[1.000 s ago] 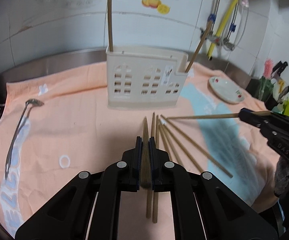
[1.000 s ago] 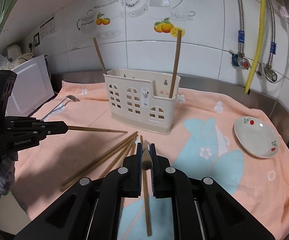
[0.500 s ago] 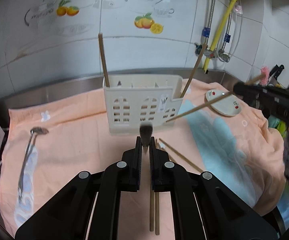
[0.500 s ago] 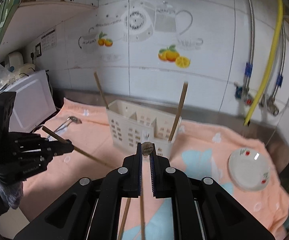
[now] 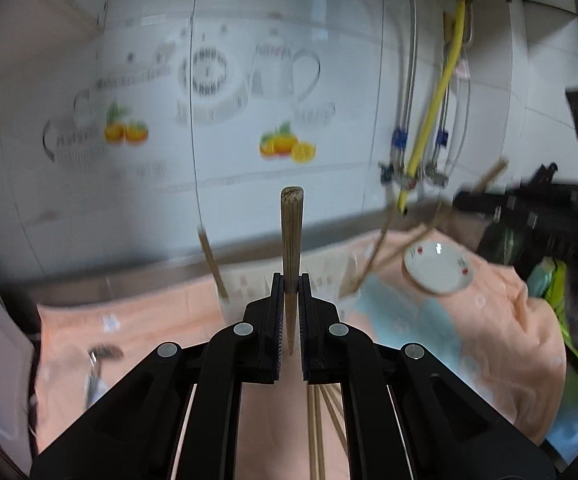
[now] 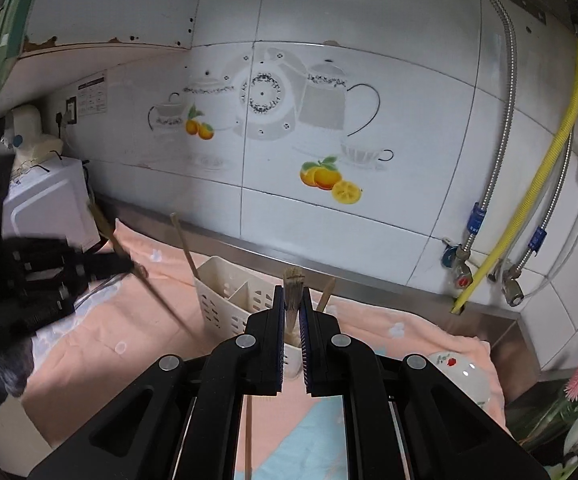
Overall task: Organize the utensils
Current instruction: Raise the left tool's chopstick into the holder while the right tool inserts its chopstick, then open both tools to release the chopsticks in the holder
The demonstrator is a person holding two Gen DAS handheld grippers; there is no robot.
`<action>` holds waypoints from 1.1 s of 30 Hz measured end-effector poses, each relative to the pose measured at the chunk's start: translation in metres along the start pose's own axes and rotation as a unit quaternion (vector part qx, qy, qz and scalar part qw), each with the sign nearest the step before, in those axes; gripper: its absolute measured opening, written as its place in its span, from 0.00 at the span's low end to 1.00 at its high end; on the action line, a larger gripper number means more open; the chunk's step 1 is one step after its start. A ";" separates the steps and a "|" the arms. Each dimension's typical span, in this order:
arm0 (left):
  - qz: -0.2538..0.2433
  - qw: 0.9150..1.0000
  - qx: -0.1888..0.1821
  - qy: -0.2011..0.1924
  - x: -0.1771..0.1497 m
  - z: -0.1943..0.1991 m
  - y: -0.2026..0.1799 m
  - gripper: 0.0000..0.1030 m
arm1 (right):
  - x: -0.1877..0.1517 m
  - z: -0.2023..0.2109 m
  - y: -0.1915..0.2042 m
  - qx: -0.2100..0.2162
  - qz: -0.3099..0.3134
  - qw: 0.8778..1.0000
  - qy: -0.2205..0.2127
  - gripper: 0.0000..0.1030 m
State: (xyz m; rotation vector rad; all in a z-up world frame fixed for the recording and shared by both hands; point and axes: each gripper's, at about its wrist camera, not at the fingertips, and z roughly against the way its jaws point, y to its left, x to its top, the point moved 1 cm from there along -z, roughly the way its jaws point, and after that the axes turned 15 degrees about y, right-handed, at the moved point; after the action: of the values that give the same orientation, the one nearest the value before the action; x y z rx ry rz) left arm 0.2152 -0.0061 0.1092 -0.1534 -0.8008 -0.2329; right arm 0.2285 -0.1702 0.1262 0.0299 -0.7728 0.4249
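Note:
My left gripper (image 5: pixel 289 312) is shut on a wooden chopstick (image 5: pixel 291 232) that stands upright, thick end up. My right gripper (image 6: pixel 292 320) is shut on another chopstick (image 6: pixel 292 292), raised above the cloth. The cream utensil holder (image 6: pixel 229 300) stands on the orange cloth near the wall, with a chopstick (image 6: pixel 183 240) leaning in its left part and another (image 6: pixel 325 294) in its right. In the left wrist view the holder (image 5: pixel 329 280) is blurred behind my fingers. Several loose chopsticks (image 5: pixel 317 420) lie on the cloth below.
A small white plate (image 5: pixel 437 266) sits on the cloth at the right. A metal spoon (image 5: pixel 97 360) lies at the left. Pipes and a yellow hose (image 6: pixel 537 184) run down the tiled wall. A white appliance (image 6: pixel 45 204) stands far left.
Both grippers lifted their chopsticks off the cloth and tilted upward; the views now look at the wall. The chopsticks went from lying flat to near upright.

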 end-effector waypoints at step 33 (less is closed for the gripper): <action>0.065 0.997 0.031 0.038 0.031 -0.089 0.046 0.06 | 0.003 -0.098 -0.013 0.024 -0.041 0.996 0.076 0.07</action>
State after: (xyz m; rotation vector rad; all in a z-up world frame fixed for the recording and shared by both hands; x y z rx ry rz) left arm 0.3101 0.0135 0.0683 -0.1359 -0.7196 -0.0901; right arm 0.3008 -0.1632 0.0592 0.0744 -0.6091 0.3629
